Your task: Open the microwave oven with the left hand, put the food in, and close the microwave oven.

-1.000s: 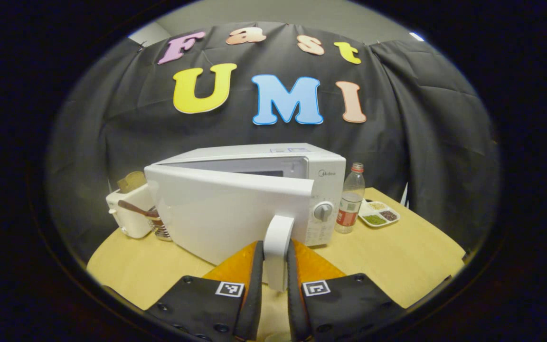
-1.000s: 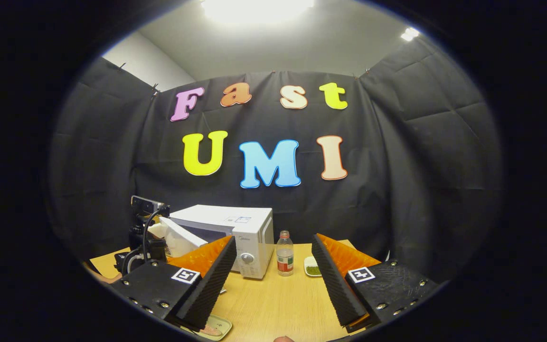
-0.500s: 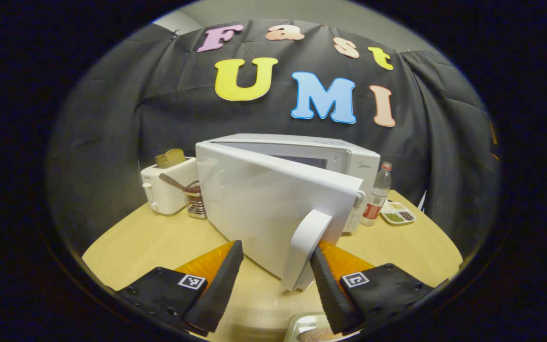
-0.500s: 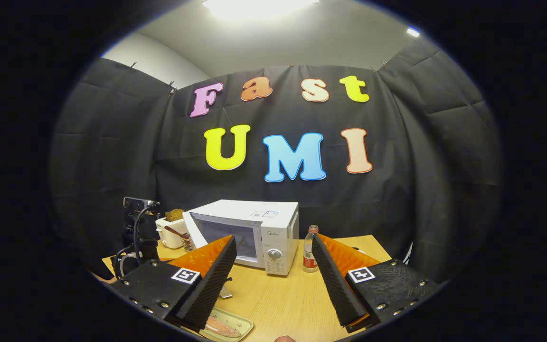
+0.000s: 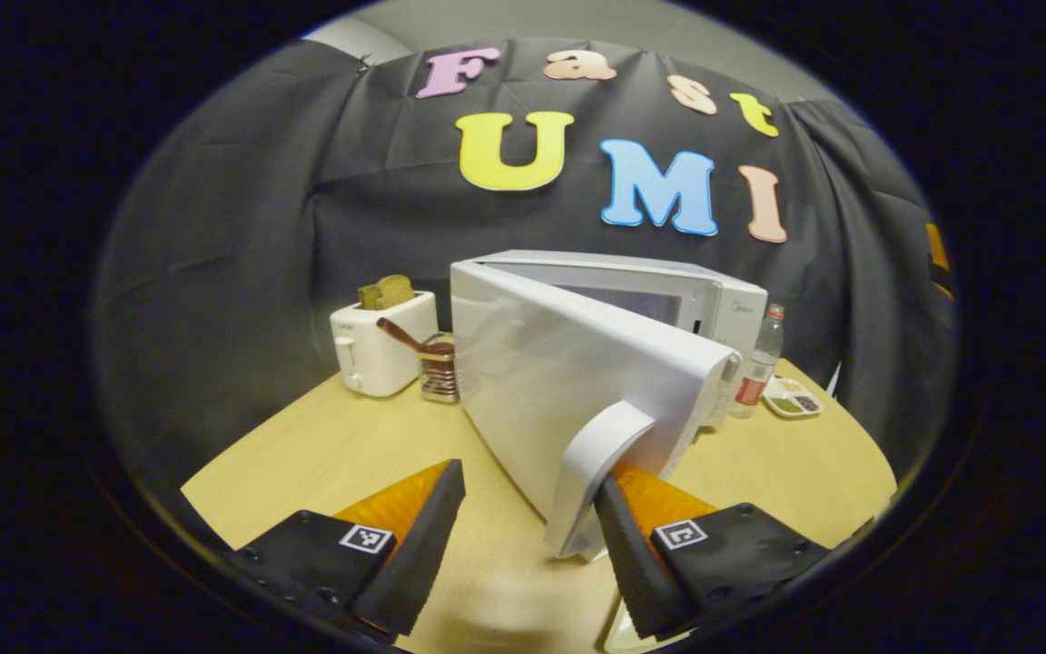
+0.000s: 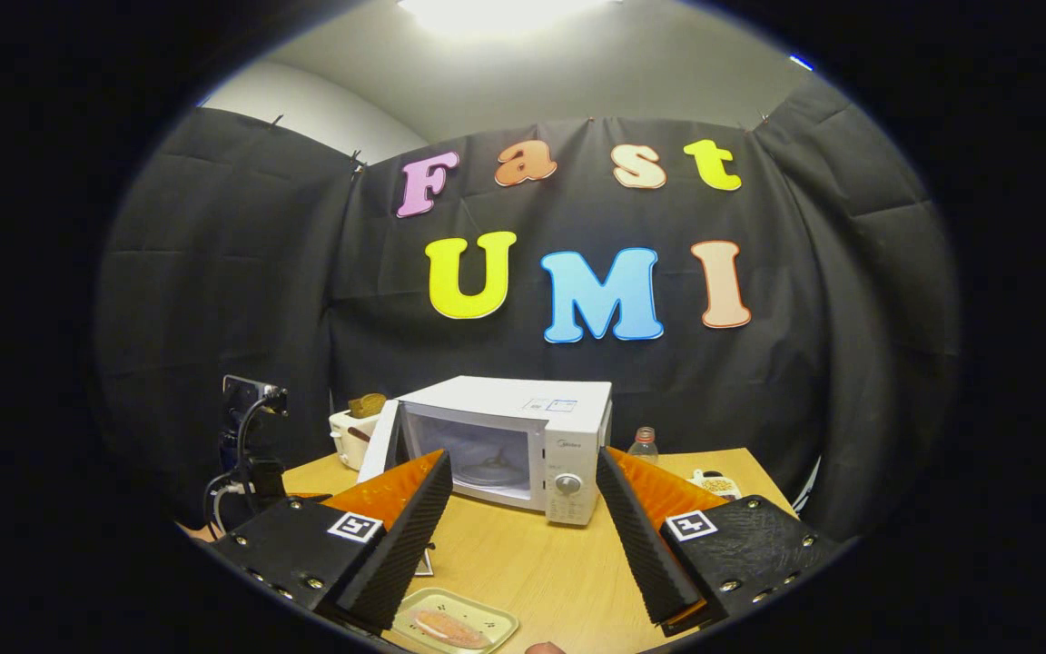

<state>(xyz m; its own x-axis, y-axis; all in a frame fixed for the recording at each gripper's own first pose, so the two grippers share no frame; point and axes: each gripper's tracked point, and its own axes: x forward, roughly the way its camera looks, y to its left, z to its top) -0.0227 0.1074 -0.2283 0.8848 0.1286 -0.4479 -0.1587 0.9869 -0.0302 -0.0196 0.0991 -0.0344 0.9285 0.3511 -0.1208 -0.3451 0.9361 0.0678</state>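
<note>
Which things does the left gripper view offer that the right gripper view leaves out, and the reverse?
Left gripper view: the white microwave door's outer face with its curved white handle, seen close up, and a metal utensil holder.
Right gripper view: the round glass turntable inside the open cavity, and a pale rectangular tray carrying pinkish food.
Both: the white microwave oven, white toaster, clear plastic bottle and light wooden table.

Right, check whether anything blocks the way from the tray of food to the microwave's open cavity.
Nothing visible does. Bare wooden table lies between the pale tray of food and the white microwave, whose door is swung aside.
</note>
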